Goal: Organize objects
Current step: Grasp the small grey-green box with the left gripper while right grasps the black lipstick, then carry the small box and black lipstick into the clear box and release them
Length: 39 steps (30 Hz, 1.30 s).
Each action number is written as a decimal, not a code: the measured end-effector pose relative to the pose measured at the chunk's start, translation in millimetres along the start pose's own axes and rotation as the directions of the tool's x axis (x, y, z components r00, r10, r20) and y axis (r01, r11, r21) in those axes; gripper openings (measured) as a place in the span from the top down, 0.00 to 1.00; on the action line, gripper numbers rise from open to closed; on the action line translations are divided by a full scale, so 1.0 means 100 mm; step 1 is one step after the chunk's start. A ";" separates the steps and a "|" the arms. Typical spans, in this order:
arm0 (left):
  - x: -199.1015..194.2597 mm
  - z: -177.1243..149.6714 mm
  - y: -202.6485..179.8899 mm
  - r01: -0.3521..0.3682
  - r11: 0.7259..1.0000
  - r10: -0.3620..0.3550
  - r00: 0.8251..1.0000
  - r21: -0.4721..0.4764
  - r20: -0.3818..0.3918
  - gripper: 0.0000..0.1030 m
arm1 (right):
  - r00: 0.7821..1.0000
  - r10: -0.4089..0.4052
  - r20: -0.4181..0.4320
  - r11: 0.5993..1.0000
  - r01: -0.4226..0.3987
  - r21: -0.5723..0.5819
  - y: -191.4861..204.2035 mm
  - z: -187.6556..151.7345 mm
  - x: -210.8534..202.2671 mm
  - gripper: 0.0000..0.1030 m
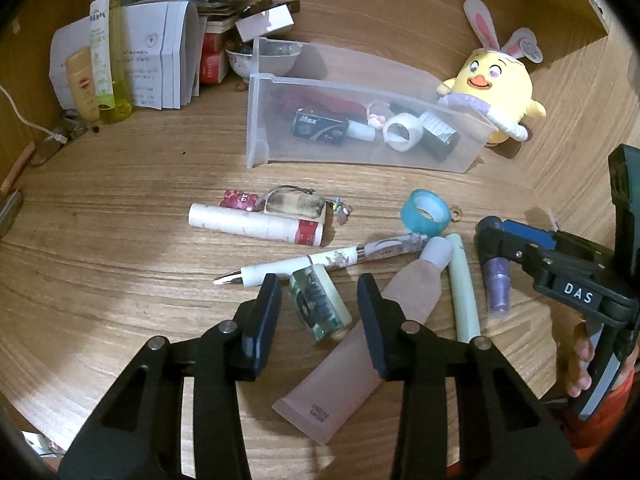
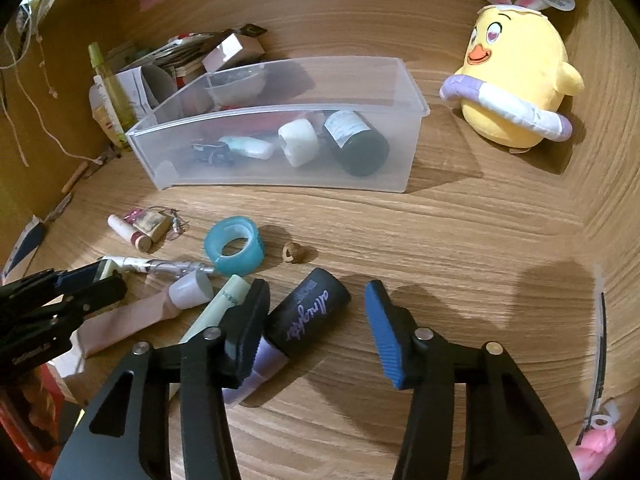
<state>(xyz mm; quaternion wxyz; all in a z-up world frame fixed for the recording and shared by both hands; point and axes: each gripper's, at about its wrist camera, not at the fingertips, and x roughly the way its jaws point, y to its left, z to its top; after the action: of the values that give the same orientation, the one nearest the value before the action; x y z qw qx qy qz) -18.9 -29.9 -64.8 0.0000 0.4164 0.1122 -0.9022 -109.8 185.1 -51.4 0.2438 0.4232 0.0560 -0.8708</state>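
Two grippers work in front of the clear bin. One risk: the left gripper straddles a small green bottle with gaps on both sides, so closing off-centre could roll it into the pen. The right gripper, also not pinching, brackets a purple tube; its round cap may slip. Both point steeply down at the wooden table.

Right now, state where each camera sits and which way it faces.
Left wrist: on the left gripper, angled down at the small green bottle between its fingers; a hand shows at right.
Right wrist: on the right gripper, angled down at the purple tube.
Shared: clear bin, blue tape roll, yellow plush chick.
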 end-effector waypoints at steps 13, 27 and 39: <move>-0.05 0.01 0.01 0.028 1.000 -0.028 0.999 0.000 0.019 0.85 | 1.000 0.026 -0.002 1.000 -0.026 -0.002 0.10 -0.02 0.05 0.76; -0.28 0.41 -0.12 0.042 0.999 -0.047 0.988 0.034 0.144 0.85 | 0.990 0.000 0.143 1.000 -0.004 0.025 0.02 0.28 -0.33 0.77; -0.29 0.76 -0.10 0.049 0.998 -0.055 0.980 0.036 0.192 0.85 | 0.968 -0.002 0.252 1.000 -0.001 0.014 0.04 0.57 -0.55 0.77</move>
<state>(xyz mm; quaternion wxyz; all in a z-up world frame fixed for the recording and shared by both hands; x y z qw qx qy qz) -58.2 -37.9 7.5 -0.0190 0.3237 0.1084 -0.9397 -119.9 184.8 27.2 0.2458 0.3107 0.0186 -0.9180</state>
